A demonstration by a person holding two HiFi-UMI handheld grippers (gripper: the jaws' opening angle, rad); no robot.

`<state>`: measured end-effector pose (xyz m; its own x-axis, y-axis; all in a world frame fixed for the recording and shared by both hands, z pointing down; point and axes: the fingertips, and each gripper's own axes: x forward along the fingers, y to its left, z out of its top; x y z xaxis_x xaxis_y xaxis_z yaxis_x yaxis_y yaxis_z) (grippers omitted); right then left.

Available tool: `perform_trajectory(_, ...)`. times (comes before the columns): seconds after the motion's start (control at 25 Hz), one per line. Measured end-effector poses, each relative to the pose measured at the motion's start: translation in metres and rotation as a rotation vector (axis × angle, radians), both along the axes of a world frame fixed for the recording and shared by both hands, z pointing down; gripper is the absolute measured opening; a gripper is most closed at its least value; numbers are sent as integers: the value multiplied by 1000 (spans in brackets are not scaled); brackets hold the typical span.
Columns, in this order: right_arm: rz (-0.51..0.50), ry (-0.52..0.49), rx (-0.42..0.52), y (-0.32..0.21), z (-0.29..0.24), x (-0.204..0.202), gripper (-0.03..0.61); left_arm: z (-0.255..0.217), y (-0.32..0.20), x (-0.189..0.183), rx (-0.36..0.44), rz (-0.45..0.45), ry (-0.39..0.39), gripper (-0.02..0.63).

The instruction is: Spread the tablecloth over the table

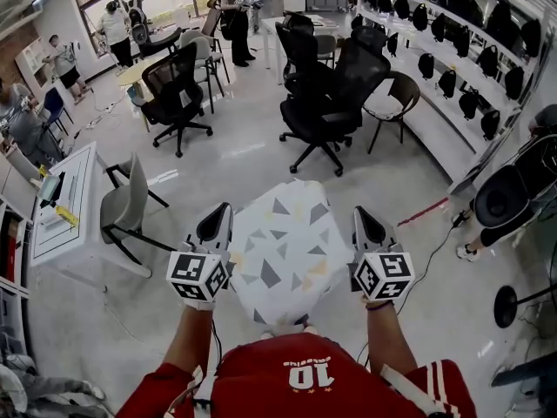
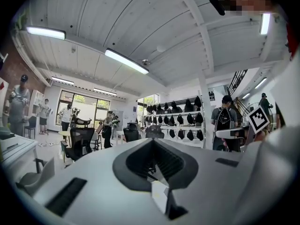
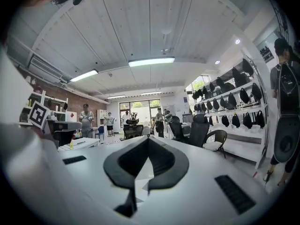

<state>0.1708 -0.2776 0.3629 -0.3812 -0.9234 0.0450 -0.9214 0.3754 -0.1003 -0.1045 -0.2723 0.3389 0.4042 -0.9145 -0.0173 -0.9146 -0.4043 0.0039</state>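
Tablecloth: the white tablecloth [image 1: 283, 251] with grey and pale yellow triangles hangs stretched in front of your chest, between your two grippers; its far edge points toward the chairs, and what lies under it is hidden.
Left gripper: your left gripper [image 1: 218, 225] points level and away from you. Its jaws are pressed together on the cloth's left edge, and a sliver of the white fabric [image 2: 159, 198] shows in the seam.
Right gripper: your right gripper [image 1: 365, 223] sits level with the other on the right edge. Its jaws are closed too, with a strip of patterned cloth [image 3: 139, 189] pinched between them.
Your body: the red jersey [image 1: 305, 377] sits just below the cloth's near edge.
Nearby: a grey chair [image 1: 126, 203] and a white desk [image 1: 74, 190] stand to your left.
Farther out: black office chairs [image 1: 326, 103] stand ahead, and a wall shelf [image 1: 452, 55] of dark bags runs along the right.
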Motion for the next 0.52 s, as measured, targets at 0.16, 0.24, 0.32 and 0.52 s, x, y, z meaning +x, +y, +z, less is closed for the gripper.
perform_trajectory(0.16,3,-4,-1,-1,1,2,14,0,-3,1,4,2,2,9)
perform_trajectory(0.24,6,-4,1,-2,1,3,14,0,-4,1,3,1,2,9)
perform_trajectory(0.32,7,-3,-1,-2,0,4,14,0,-4,1,0,1,4,9)
perform_trajectory(0.52,0,-4,-2,-2,-3,5,14,-2,-4,4,-2,2,3,9)
